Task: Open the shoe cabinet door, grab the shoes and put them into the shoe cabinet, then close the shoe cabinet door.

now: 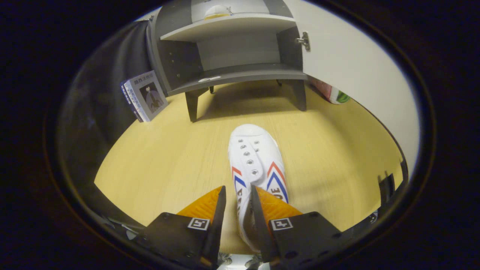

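Observation:
A white canvas shoe (257, 153) with red and blue chevrons points toward the shoe cabinet (232, 71). My gripper (238, 189) is shut on the shoe's left side wall near the heel, one finger outside it and the other in its opening. I cannot tell whether the sole rests on the wooden table (161, 161). Beyond the shoe the grey cabinet stands on short legs with its white door (352, 67) swung open to the right. Its lower shelf is bare, and a second white shoe (217, 11) lies on the upper shelf.
A book (144, 95) leans against the black cloth left of the cabinet. A pink and green package (337, 95) lies behind the open door's lower edge. Bare tabletop stretches between the shoe and the cabinet legs.

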`<action>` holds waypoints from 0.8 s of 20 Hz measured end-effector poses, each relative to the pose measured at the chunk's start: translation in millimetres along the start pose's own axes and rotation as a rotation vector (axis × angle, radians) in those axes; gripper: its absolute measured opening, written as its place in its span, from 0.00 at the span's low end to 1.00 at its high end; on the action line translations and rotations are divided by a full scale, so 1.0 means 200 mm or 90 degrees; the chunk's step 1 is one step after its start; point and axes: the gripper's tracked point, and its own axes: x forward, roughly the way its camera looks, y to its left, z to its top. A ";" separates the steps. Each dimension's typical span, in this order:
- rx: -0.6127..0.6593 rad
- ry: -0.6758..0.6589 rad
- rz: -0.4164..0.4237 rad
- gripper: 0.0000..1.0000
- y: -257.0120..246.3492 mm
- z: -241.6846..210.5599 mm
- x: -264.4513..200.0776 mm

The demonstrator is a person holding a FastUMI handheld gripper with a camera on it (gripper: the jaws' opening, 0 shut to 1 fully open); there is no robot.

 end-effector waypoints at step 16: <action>-0.083 -0.140 -0.036 0.30 -0.02 0.08 0.08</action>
